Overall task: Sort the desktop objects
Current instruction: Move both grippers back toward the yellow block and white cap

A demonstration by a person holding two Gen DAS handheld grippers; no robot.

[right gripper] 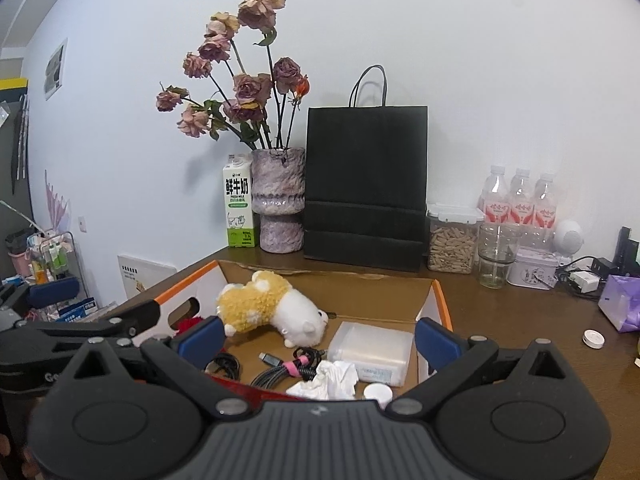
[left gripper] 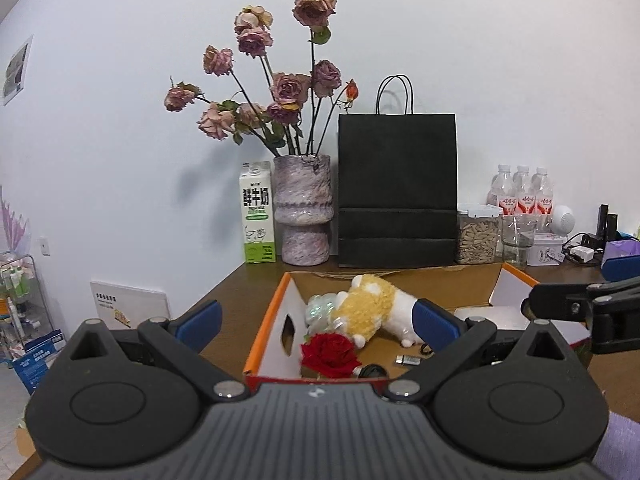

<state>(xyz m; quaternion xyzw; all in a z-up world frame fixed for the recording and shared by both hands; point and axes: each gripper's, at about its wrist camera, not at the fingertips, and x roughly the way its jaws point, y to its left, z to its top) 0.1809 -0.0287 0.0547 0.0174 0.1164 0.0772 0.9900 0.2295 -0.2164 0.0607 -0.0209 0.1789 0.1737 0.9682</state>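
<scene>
Black paper bag (right gripper: 365,188) stands behind the cardboard box (right gripper: 436,292), beside vase (right gripper: 279,196).

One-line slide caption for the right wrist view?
Open right claw above box holding plush, cables, tissue.

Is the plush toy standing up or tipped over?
Tipped over: the plush toy lies on its side inside the cardboard box, feet pointing sideways.

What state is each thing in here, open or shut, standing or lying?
left gripper: open, empty
right gripper: open, empty
cardboard box: open
plush toy: lying on its side in the box
black paper bag: upright
milk carton: upright
snack jar: lidded
glass: upright, empty
</scene>
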